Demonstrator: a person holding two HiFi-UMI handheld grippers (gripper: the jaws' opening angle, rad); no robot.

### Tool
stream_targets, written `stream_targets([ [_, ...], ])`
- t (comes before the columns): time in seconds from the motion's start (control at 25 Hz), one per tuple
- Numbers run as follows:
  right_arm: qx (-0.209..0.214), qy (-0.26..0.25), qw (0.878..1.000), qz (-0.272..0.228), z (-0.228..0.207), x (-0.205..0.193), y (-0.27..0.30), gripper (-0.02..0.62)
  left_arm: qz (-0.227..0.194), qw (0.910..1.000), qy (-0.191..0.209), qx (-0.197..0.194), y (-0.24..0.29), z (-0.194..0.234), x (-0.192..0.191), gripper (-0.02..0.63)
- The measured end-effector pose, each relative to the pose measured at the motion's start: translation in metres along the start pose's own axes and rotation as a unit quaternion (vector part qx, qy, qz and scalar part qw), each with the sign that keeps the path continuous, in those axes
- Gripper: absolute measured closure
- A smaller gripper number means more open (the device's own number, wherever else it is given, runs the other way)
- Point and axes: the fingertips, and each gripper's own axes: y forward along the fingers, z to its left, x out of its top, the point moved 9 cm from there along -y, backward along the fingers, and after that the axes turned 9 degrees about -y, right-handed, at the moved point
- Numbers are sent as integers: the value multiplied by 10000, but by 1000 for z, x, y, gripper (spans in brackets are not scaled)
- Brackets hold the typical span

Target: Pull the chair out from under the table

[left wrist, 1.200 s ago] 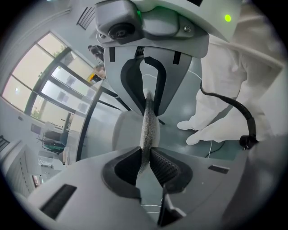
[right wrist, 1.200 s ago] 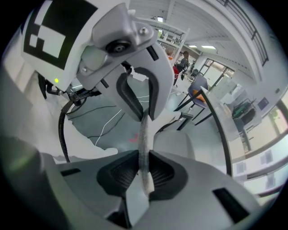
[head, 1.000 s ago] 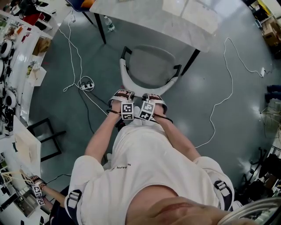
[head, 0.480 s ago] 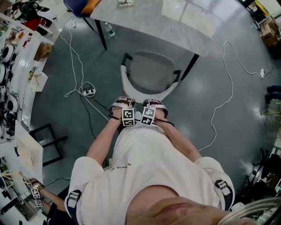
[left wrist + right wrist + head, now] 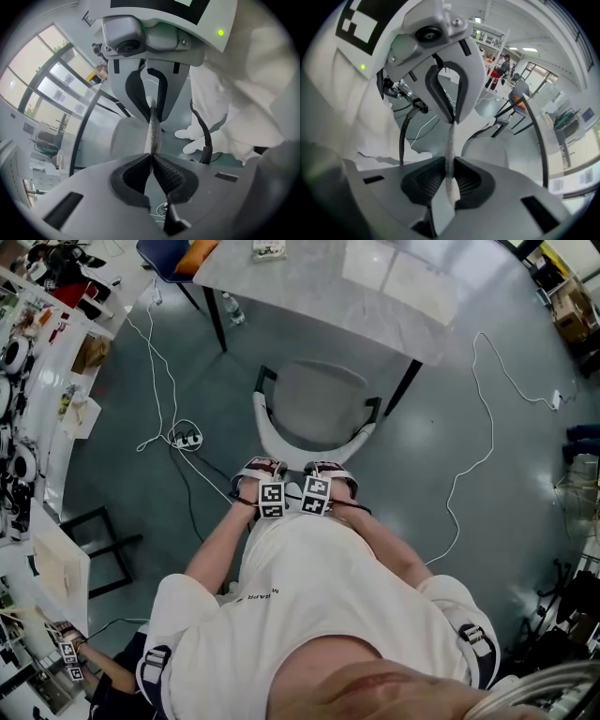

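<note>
The chair (image 5: pixel 314 399) has a grey seat and a curved white backrest (image 5: pixel 309 451). It stands just in front of the marble-topped table (image 5: pixel 309 282), its seat nearly free of the table's edge. My two grippers sit side by side on the backrest's near rim. My left gripper (image 5: pixel 265 482) has just been closing, and its pads now pinch the thin rim (image 5: pixel 153 131). The right gripper (image 5: pixel 323 480) is shut on the same rim (image 5: pixel 450 140). Beyond each pair of jaws lies the grey seat (image 5: pixel 124 136) (image 5: pixel 487 150).
Black table legs (image 5: pixel 214 306) (image 5: pixel 403 388) flank the chair. White cables (image 5: pixel 178 437) (image 5: pixel 478 437) trail over the grey floor on both sides. A cluttered bench (image 5: pixel 37 381) runs along the left. A black frame (image 5: pixel 94 540) stands at the lower left.
Both grippers and the chair have come a little toward me, and the seat shows slightly farther out from the table's edge.
</note>
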Motion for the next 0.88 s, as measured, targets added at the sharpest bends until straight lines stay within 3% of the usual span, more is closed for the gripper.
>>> stream_targets([
  [0.2, 237, 90, 9997, -22, 2, 3, -1, 520, 56, 9989, -341, -323, -6, 2, 1, 584],
  [0.28, 461, 46, 9987, -199, -2, 3, -9, 520, -96, 9965, -680, -470, -13, 9, 2, 584],
  [0.36, 659, 107, 9963, -533, -9, 5, -26, 561, -247, 9936, -925, -604, -23, 16, 4, 584],
  [0.48, 738, 195, 9938, -808, -20, 8, -49, 561, -293, 9950, -799, -520, -41, 26, 10, 586],
  [0.6, 554, 273, 9943, -872, -33, 4, -71, 574, -523, 9936, -952, -315, -64, 43, 24, 586],
  [0.72, 245, 652, 9898, -1244, -49, 2, -100, 581, -825, 9869, -1376, -156, -87, 63, 36, 601],
  [0.8, -107, 1026, 9806, -1668, -66, 0, -126, 581, -1087, 9773, -1816, 8, -104, 81, 42, 601],
  [0.88, -498, 1485, 9629, -2197, -87, 0, -154, 581, -1421, 9626, -2292, 256, -122, 100, 46, 601],
])
